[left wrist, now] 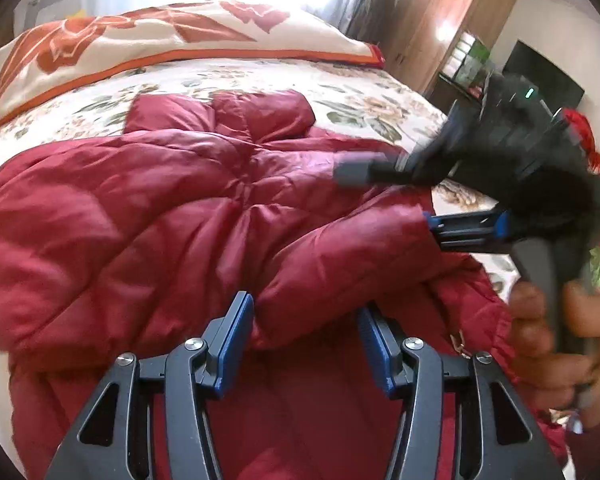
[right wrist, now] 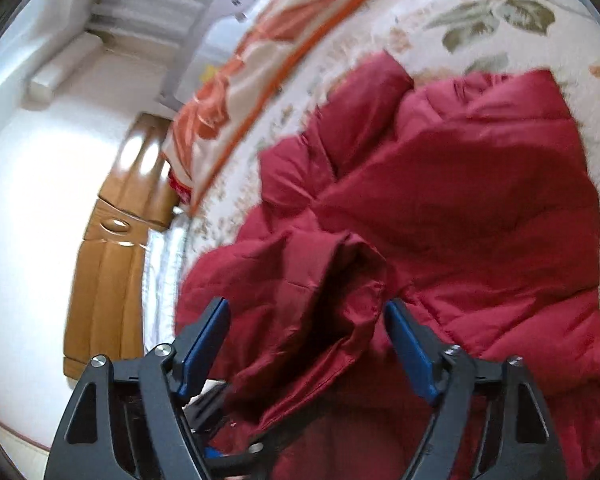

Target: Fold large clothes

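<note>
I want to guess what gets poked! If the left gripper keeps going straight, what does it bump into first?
Most likely the puffy dark red quilted jacket: a padded fold bulges right between the left gripper's open blue pads, on the floral bedspread.

- The red jacket [left wrist: 172,208] is quilted, puffy cloth with a slight sheen, creased all over.
- My left tool [left wrist: 306,340] has matt black plastic arms, bright metal screw heads and blue ribbed pads [left wrist: 236,332].
- My right tool [right wrist: 306,344] looks the same: matt black, blue pads.
- The bed cover [right wrist: 480,12] is soft, fuzzy floral cloth.
- The blanket [left wrist: 140,40] looks smooth and silky.
- The wardrobe [left wrist: 452,20] is glossy varnished wood.
</note>
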Demonstrator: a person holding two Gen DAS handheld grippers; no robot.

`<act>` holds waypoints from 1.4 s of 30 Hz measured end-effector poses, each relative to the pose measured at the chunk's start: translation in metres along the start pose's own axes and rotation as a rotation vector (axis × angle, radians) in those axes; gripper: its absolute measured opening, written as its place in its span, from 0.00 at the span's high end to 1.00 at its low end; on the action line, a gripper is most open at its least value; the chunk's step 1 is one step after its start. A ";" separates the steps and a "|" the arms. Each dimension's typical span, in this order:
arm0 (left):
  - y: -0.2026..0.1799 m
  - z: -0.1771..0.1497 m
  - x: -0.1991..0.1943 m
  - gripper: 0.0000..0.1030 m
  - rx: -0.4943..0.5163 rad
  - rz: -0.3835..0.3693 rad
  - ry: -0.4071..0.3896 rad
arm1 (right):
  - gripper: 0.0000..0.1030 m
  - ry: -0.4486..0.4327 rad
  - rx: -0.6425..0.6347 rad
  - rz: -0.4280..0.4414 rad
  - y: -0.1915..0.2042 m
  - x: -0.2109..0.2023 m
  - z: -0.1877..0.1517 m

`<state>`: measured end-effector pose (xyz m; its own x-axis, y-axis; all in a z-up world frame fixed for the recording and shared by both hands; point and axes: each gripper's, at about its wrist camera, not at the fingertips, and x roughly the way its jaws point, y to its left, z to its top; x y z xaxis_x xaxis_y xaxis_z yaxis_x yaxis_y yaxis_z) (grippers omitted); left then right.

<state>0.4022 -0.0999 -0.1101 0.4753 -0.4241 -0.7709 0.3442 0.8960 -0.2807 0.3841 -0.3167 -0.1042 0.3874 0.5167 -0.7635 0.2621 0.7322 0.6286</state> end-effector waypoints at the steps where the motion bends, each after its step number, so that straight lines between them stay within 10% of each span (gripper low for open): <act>1: 0.004 -0.003 -0.009 0.49 -0.008 0.000 -0.010 | 0.48 0.014 -0.003 -0.008 -0.001 0.004 -0.001; 5: 0.032 -0.003 -0.054 0.49 -0.064 0.043 -0.079 | 0.84 0.011 -0.029 -0.034 0.000 0.006 -0.006; 12: 0.099 0.015 -0.099 0.50 -0.211 0.165 -0.186 | 0.89 -0.058 -0.119 -0.069 0.018 -0.026 -0.006; 21: 0.120 0.034 -0.048 0.51 -0.203 0.134 -0.090 | 0.91 -0.130 -0.175 -0.120 0.019 -0.089 0.009; 32: 0.121 0.041 0.015 0.50 -0.162 0.171 0.017 | 0.90 -0.111 -0.147 -0.311 -0.041 -0.045 0.004; 42: 0.112 0.037 0.026 0.50 -0.145 0.226 0.032 | 0.59 -0.362 -0.231 -0.389 -0.007 -0.098 -0.015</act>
<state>0.4829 -0.0154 -0.1405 0.5006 -0.2089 -0.8401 0.1118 0.9779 -0.1766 0.3312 -0.3662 -0.0359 0.5892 0.0351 -0.8072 0.2618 0.9369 0.2318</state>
